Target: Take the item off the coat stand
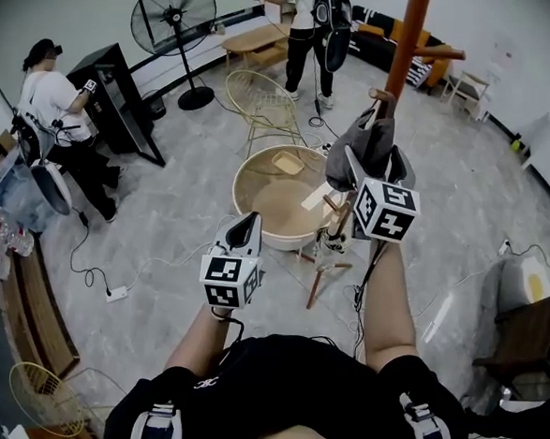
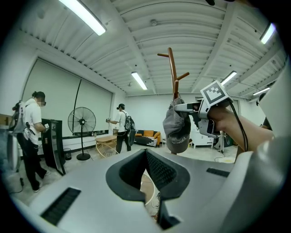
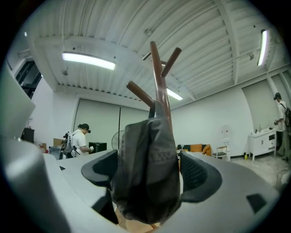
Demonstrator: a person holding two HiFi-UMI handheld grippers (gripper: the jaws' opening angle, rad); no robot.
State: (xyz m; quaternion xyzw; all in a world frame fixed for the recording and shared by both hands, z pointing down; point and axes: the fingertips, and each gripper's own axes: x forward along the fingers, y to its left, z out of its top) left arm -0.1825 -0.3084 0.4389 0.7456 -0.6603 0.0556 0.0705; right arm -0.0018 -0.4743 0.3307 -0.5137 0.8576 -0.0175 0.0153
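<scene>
Left gripper (image 2: 146,154): jaws together, empty, left of the brown wooden coat stand (image 2: 172,73).
Grey fabric cap (image 3: 145,154): on the stand's peg, long axis vertical, hanging downward.
Right gripper (image 1: 371,164): at the stand, jaws spread wide, cap between them, unclamped.

Plenty of bright, even light in here, all of it off the long ceiling tubes (image 2: 82,16), which burn out to flat white in both gripper views. The pale floor (image 1: 185,161) takes a soft sheen and the shadows on it are faint. The head view is crisp in the middle, but the room bends hard at the rim. In the right gripper view the grey cap (image 3: 148,168) sits close, backlit, dim and a touch soft, with the corners going black.
</scene>
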